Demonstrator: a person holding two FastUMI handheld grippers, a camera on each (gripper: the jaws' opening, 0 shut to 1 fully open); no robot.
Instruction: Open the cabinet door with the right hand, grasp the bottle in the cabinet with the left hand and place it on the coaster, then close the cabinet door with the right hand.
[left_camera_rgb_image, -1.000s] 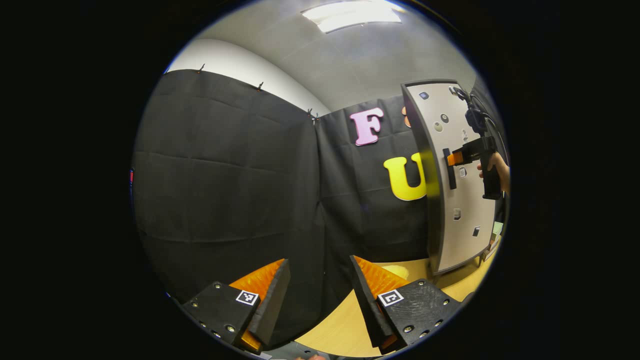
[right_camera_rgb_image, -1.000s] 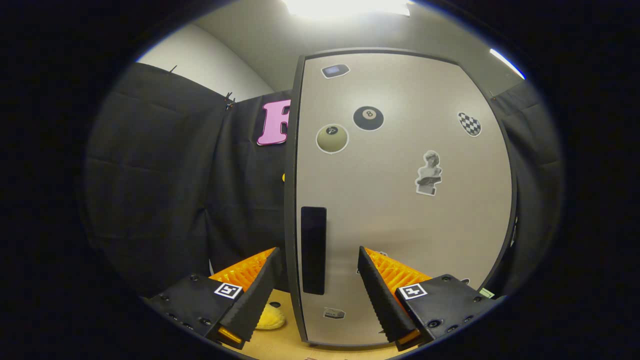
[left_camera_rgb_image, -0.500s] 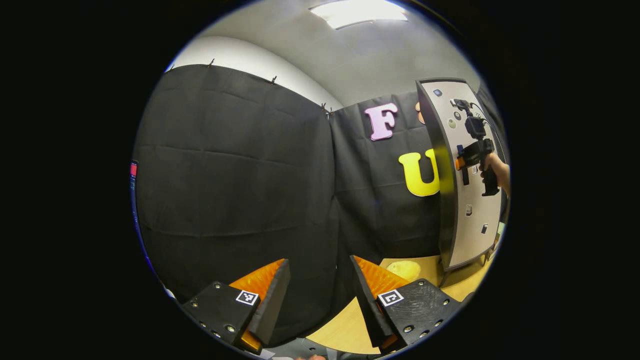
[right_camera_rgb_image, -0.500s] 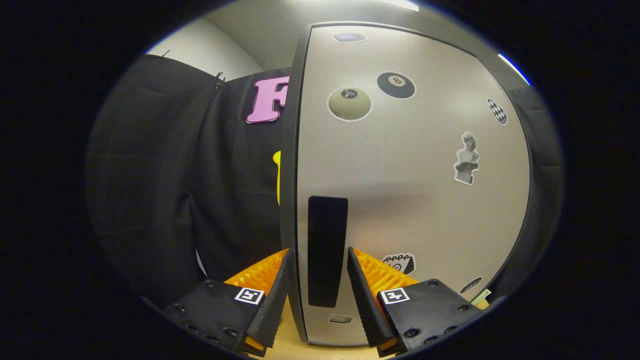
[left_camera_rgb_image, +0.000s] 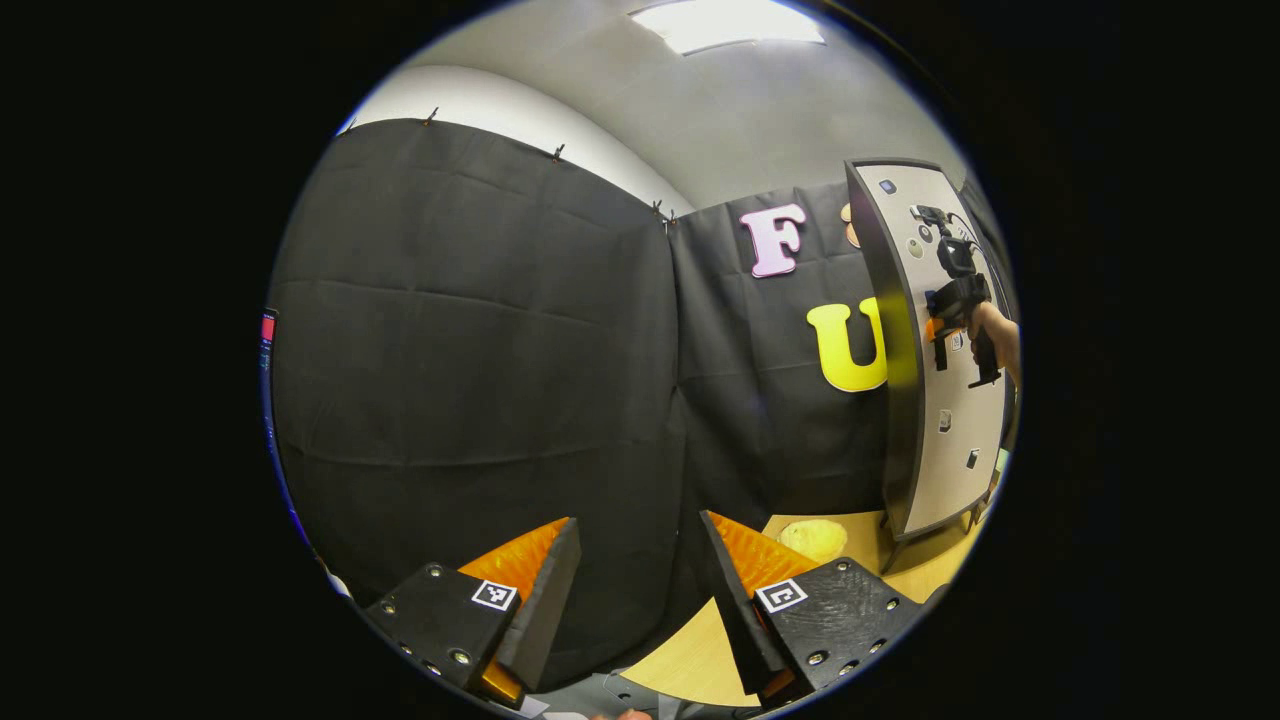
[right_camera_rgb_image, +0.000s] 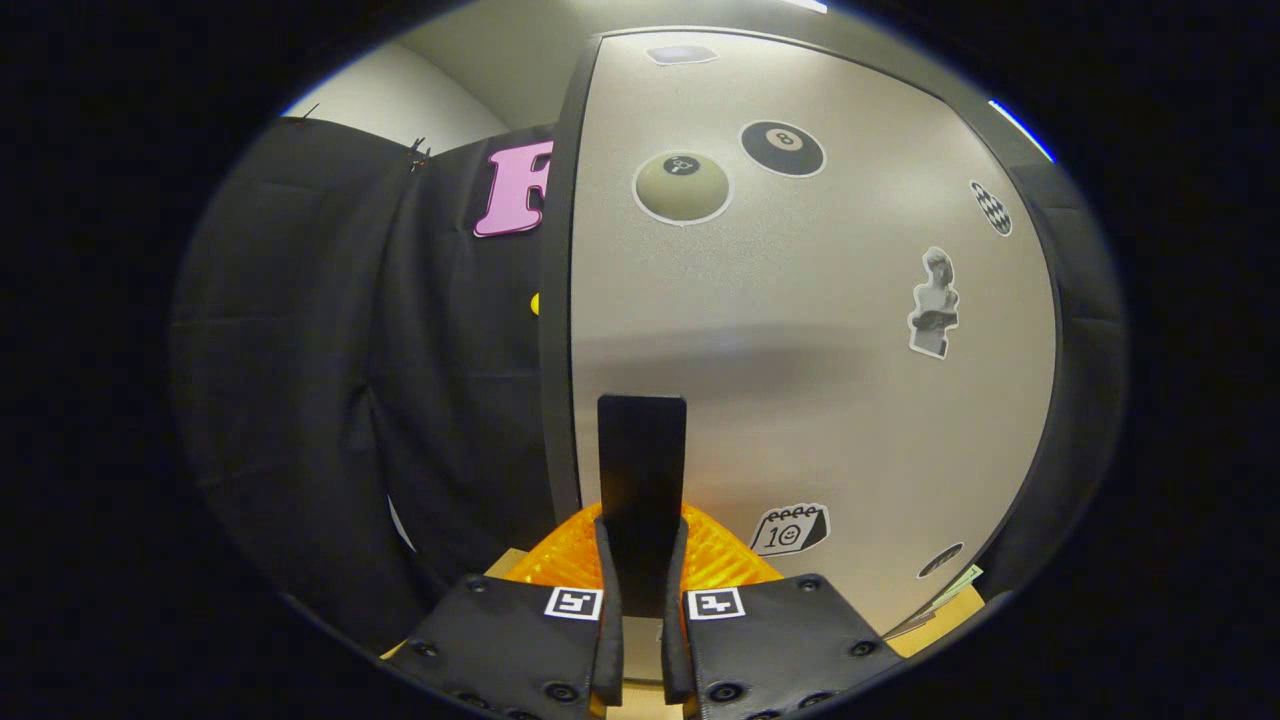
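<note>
Right gripper (right_camera_rgb_image: 640, 600) now pinched onto the dark vertical handle (right_camera_rgb_image: 641, 480) of the cabinet door (right_camera_rgb_image: 800, 330); half a second ago spread wide to either side of it. Grasp made, so judged ready for the pull that swings the door open. Door not yet opened, so bottle not visible, presumably behind it. In the left gripper view, same grasp seen far off to the upper right, a hand (left_camera_rgb_image: 992, 335) behind the tool.

Left gripper (left_camera_rgb_image: 640, 590) spread wide, holding nothing, facing black cloth, with tabletop (left_camera_rgb_image: 690, 655) below and a yellow coaster-like disc (left_camera_rgb_image: 812, 538) just ahead to the right.

Readable marks on the door: "8" on a black ball sticker (right_camera_rgb_image: 782, 148) above the right gripper, "10" on a calendar sticker (right_camera_rgb_image: 790, 530) close to its right.
</note>
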